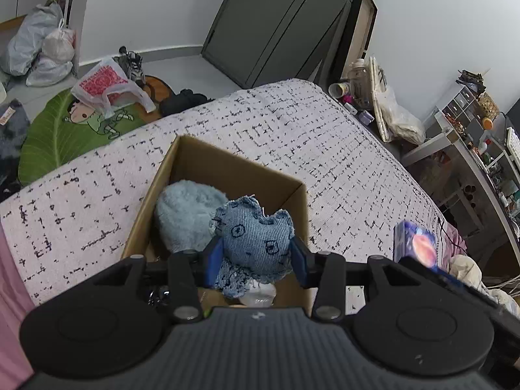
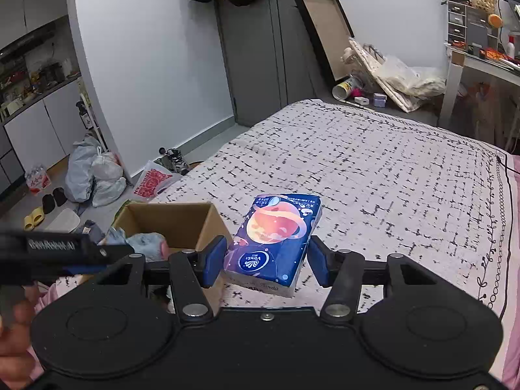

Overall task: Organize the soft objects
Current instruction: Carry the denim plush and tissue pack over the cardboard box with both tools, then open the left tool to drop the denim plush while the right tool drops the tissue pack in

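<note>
My left gripper [image 1: 256, 256] is shut on a blue denim stuffed toy [image 1: 253, 240] and holds it over the open cardboard box [image 1: 227, 165] on the bed. A pale blue plush [image 1: 185, 211] lies inside the box. My right gripper [image 2: 266, 260] is shut on a dark blue tissue pack [image 2: 276, 237] with an orange planet print, held just above the bedspread to the right of the box [image 2: 169, 217]. The tissue pack also shows at the right in the left wrist view [image 1: 416, 243].
The bed has a white bedspread with black dashes [image 2: 373, 162]. Bags [image 2: 94, 175], shoes and a green leaf mat [image 1: 58, 133] lie on the floor to the left. A cluttered desk [image 2: 481, 55] stands at the right. Pink sheet edges [image 1: 9, 292] lie near me.
</note>
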